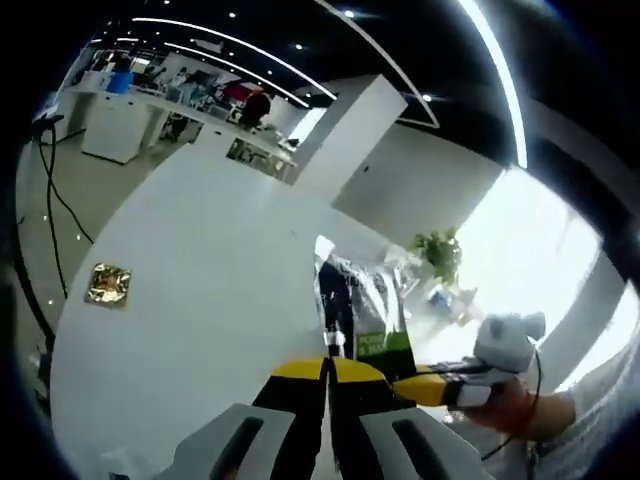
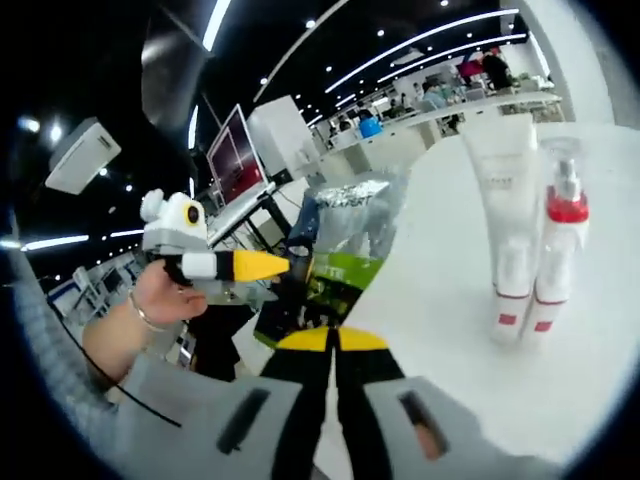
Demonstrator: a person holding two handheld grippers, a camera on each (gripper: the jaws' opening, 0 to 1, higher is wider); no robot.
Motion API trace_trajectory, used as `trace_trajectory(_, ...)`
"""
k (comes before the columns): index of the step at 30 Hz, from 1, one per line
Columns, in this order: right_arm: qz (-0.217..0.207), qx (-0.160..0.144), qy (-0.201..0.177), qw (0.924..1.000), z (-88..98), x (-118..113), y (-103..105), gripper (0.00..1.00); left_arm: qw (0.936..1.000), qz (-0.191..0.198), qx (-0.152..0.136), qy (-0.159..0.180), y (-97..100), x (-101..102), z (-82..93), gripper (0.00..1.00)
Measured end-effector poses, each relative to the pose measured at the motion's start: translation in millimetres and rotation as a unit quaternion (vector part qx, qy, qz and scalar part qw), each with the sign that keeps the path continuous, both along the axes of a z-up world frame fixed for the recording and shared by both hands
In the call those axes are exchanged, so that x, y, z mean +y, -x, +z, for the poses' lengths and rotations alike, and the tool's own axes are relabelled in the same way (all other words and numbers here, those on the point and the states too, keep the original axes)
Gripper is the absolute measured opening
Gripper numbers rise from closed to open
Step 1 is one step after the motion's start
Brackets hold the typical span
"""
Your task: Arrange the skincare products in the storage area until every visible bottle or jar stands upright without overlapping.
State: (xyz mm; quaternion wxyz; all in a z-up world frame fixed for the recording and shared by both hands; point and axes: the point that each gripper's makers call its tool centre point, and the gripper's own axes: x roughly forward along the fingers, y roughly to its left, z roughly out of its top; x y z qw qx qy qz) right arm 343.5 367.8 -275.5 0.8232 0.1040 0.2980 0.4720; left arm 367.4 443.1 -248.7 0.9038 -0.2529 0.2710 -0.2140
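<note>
while both grippers meet over a white tabletop (image 1: pixel 200 300), each closes its yellow-tipped fingers on the same crinkly clear pouch (image 1: pixel 365 300) with a green label.

in the left gripper view, the left gripper (image 1: pixel 328 375) rises from the bottom, its fingers pressed together on the pouch's lower edge. the right gripper (image 1: pixel 440 385) comes in from the right, held by a hand (image 1: pixel 510 410), its yellow tips touching the pouch's side. a small gold foil packet (image 1: pixel 107 285) lies flat on the tabletop, well apart to the left.

in the right gripper view, the right gripper (image 2: pixel 333 345) has its fingers shut on the pouch's bottom edge, and the left gripper (image 2: pixel 262 265) reaches in from the left in a hand (image 2: pixel 165 295), tips against the pouch. to the right, a white tube (image 2: pixel 505 200) and a pump bottle (image 2: pixel 558 250) with a red collar stand upright on the tabletop, just beside each other, apart from the pouch.
</note>
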Motion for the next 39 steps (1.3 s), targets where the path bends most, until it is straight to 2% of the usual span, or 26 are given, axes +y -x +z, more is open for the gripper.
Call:
trace_trajectory(4, -0.015, 0.0, 0.009, 0.9998, -3.8, -2, -6, 0.01, 0.9982, 0.053, 0.027, 0.002, -9.2, -2, -2.9, 0.01)
trace_trajectory(7, -0.027, -0.008, 0.027, 0.9993, -8.8, 1, -15, 0.01, 0.995, 0.094, 0.025, -0.021, -16.6, 2, -10.9, 0.01)
trace_trajectory(9, -0.028, -0.009, 0.041, 0.9987, -14.1, 3, -19, 0.01, 0.9935, 0.105, 0.026, -0.034, -17.5, 4, -17.8, 0.01)
trace_trajectory(12, -0.023, -0.013, 0.052, 0.9983, -19.6, 8, -20, 0.01, 0.9924, 0.114, 0.022, -0.041, -17.4, 9, -23.8, 0.01)
trace_trajectory(15, -0.017, -0.01, 0.06, 0.998, -25.6, 12, -20, 0.02, 0.9912, 0.121, 0.034, -0.042, -17.2, 15, -34.5, 0.01)
trace_trajectory(22, -0.018, -0.011, 0.079, 0.9966, -36.6, 11, -26, 0.02, 0.9908, 0.116, 0.05, -0.048, -21.0, 15, -42.4, 0.01)
trace_trajectory(25, -0.02, -0.019, 0.088, 0.9957, -39.3, 9, -32, 0.02, 0.9899, 0.115, 0.067, -0.049, -27.0, 13, -46.3, 0.01)
trace_trajectory(30, -0.035, -0.029, 0.106, 0.9933, -44.6, 7, -46, 0.02, 0.9891, 0.113, 0.079, -0.052, -43.9, 8, -48.5, 0.01)
trace_trajectory(36, -0.045, -0.055, 0.151, 0.986, -55.6, 2, -61, 0.02, 0.9861, 0.12, 0.101, -0.054, -54.6, 6, -67.7, 0.01)
trace_trajectory(39, -0.049, -0.058, 0.162, 0.9839, -61.9, 1, -64, 0.02, 0.9853, 0.119, 0.11, -0.054, -57.1, 5, -74.4, 0.01)
